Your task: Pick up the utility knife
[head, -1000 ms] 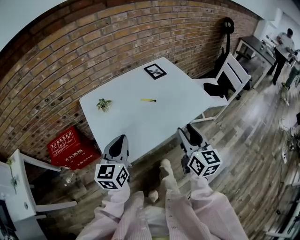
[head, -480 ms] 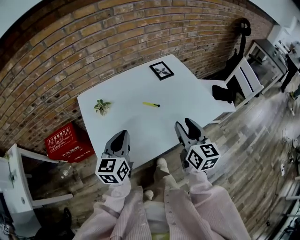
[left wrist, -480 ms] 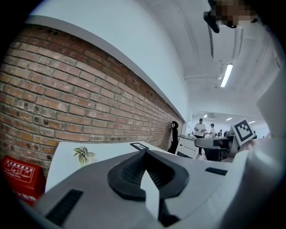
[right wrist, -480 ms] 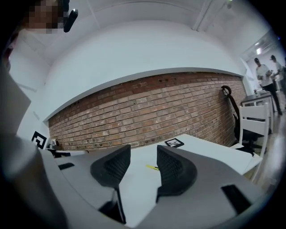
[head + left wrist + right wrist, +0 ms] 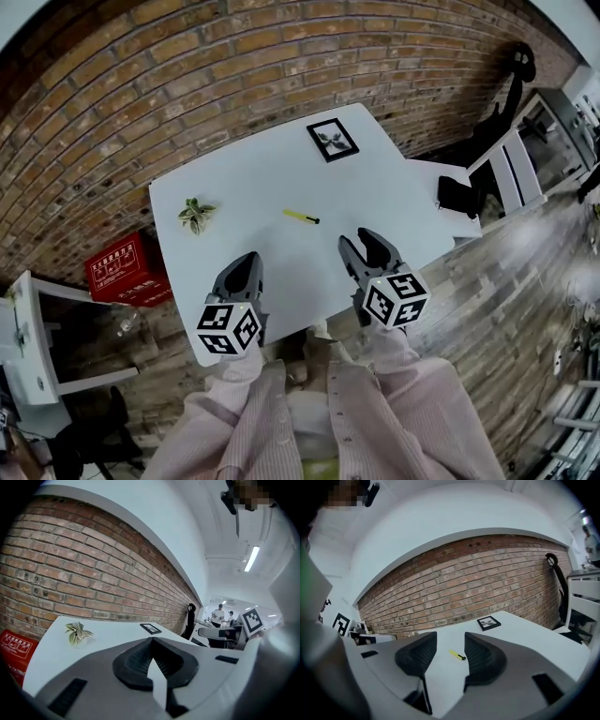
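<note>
We hold the left tool over the near edge of the white rectangular table. Its two dark ribbed jaws are pressed together with nothing between them. The right tool hangs over the same near edge, a little further right. Its jaws stand moderately apart and grip nothing; only bare table top shows in the gap.

The slim yellow utility knife with a black tip lies flat near the middle of the table, well apart from both tools and nearer the right one. In the right gripper view it appears beyond the tool, framed between the parted jaws – not touched by either.

Towards the far corner lies a small black-framed picture, flat on the table. Near the left edge sits a small green-and-white leafy plant, which the left gripper view shows to the left of the closed jaws. A red-brown brick wall runs behind the table – a red box with white lettering stands on the floor at its foot.
</note>
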`<action>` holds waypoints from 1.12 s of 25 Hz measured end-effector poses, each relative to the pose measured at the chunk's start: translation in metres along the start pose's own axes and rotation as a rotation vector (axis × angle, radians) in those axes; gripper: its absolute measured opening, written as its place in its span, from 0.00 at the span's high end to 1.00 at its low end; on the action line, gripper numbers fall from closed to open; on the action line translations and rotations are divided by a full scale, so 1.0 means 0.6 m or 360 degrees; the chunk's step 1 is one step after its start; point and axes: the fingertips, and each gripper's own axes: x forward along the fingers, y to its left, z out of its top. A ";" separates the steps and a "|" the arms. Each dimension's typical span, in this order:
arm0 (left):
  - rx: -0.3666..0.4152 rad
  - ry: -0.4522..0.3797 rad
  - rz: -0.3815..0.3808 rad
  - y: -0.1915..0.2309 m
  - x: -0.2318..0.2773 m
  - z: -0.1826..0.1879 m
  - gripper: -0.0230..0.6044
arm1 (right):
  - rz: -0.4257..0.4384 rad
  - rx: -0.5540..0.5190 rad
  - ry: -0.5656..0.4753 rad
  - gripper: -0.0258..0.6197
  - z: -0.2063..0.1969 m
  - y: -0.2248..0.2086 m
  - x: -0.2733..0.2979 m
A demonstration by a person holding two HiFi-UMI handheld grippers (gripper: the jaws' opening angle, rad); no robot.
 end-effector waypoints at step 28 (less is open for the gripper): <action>-0.0190 0.0262 0.0235 0.082 0.148 -0.080 0.98 | 0.0470 -0.0360 0.0625 0.70 -0.107 -0.033 0.231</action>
